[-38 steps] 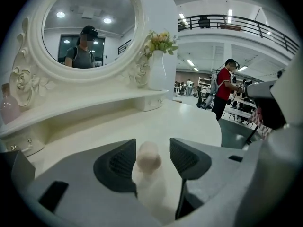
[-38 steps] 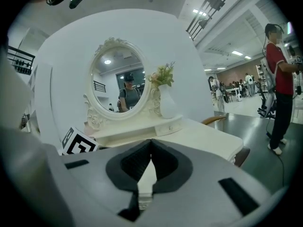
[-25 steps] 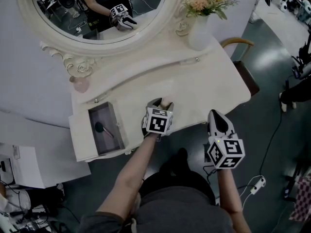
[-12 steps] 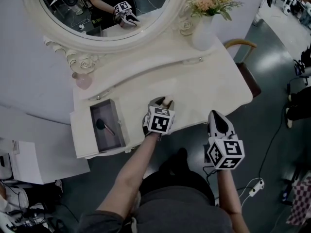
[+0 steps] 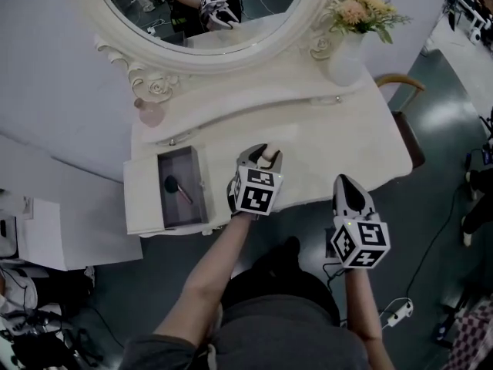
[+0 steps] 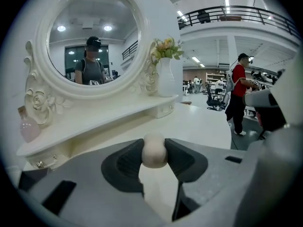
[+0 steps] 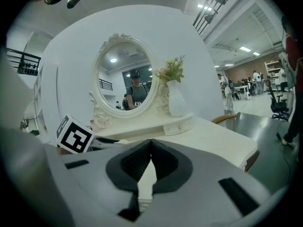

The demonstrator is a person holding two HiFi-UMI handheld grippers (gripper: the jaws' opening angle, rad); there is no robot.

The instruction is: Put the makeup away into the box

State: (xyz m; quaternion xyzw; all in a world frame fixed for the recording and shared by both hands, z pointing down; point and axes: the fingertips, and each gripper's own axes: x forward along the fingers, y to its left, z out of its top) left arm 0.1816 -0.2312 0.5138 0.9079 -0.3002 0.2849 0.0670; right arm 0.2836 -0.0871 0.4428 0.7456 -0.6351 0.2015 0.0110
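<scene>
A small, rounded beige makeup sponge [image 6: 154, 150] sits pinched between the jaws of the left gripper [image 5: 264, 155], which have just been closing on it, at frame centre. The open grey-lined box [image 5: 176, 210], centre left, holds a dark-headed brush [image 5: 177, 189] lying flat.

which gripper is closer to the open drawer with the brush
Left. The left gripper, jaws just closed onto a beige makeup sponge, is over the tabletop just right of the drawer; the right gripper is farther right, at the tabletop's front edge.
</scene>
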